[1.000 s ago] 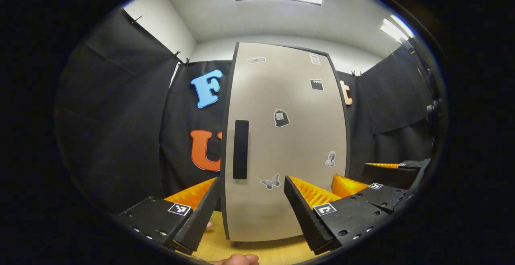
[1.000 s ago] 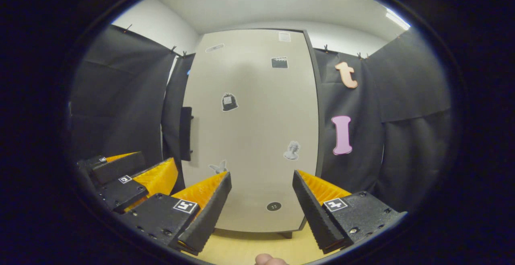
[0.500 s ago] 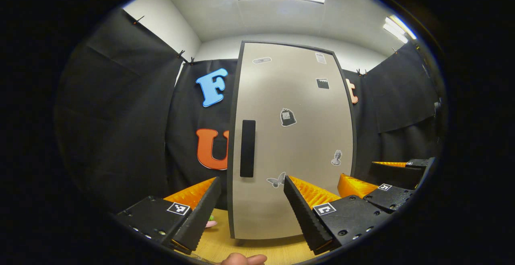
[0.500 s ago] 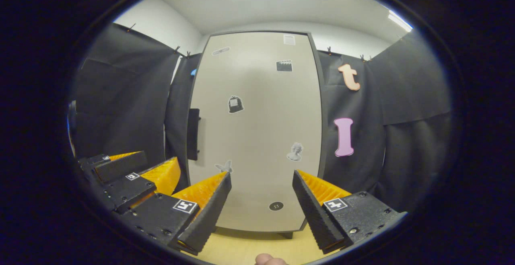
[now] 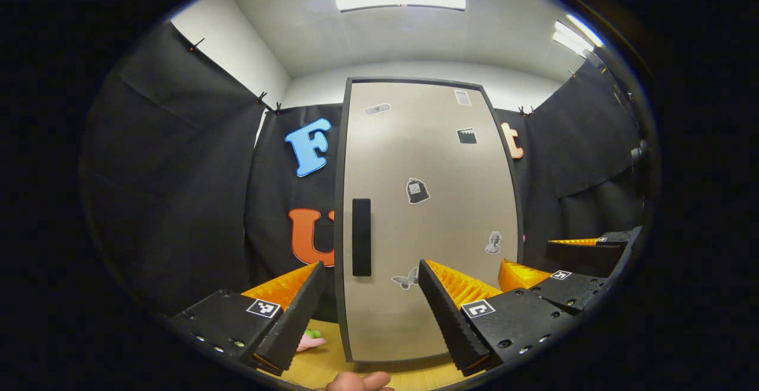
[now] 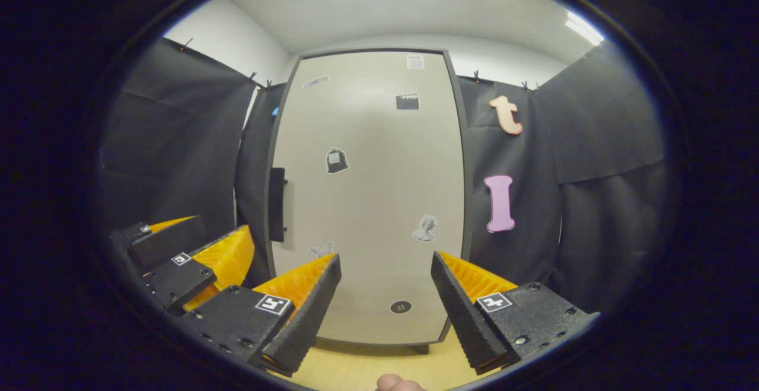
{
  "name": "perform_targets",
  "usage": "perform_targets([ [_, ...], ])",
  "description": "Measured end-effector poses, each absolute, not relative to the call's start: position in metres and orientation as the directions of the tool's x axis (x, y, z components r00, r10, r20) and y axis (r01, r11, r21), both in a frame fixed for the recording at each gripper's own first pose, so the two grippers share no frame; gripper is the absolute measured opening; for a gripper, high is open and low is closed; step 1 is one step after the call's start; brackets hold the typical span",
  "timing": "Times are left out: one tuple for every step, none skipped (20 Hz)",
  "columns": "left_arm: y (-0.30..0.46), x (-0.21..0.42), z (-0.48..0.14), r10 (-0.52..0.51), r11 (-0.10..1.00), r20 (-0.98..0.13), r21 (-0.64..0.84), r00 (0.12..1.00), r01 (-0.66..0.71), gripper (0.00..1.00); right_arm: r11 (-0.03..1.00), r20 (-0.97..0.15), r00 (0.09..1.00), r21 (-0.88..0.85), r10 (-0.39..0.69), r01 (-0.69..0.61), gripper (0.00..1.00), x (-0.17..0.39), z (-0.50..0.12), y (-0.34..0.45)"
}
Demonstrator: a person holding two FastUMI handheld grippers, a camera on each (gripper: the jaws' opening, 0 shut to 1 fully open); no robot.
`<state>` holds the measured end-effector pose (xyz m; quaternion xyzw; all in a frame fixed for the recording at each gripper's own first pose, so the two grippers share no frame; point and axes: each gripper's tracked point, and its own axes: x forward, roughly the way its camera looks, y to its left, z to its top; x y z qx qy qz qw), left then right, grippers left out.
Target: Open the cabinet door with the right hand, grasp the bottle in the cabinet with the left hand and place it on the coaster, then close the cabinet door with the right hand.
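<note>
Cabinet door stands shut straight ahead of both claws, and it sits a little lower and smaller in the left gripper view than a second ago, so neither has closed in. Its handle, ahead-left of the right gripper, is untouched, so opening has not begun and the bottle is presumably hidden behind. Right gripper and left gripper are both spread, holding nothing.
</note>
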<state>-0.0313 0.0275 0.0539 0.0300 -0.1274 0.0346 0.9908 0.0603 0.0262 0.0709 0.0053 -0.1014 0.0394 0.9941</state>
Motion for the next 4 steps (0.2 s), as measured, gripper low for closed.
perform_targets([
  [0.0283,-0.0316,0.0534,0.063,0.996,0.250,0.049,0.966,-0.078,0.95,0.997,0.201,0.977,0.003,0.076,-0.079,0.99,0.0613,0.0696,0.0266],
  [0.0291,-0.0315,0.0515,0.063,0.996,0.238,0.048,0.969,-0.077,0.95,0.997,0.193,0.978,0.005,0.077,-0.080,0.99,0.0616,0.0669,0.0266],
  [0.0283,-0.0311,0.0491,0.061,0.996,0.223,0.045,0.973,-0.073,0.95,0.997,0.185,0.980,0.011,0.078,-0.082,0.99,0.0632,0.0645,0.0273],
  [0.0284,-0.0306,0.0474,0.060,0.997,0.211,0.042,0.976,-0.070,0.95,0.996,0.182,0.980,0.012,0.081,-0.084,0.99,0.0638,0.0642,0.0285],
])
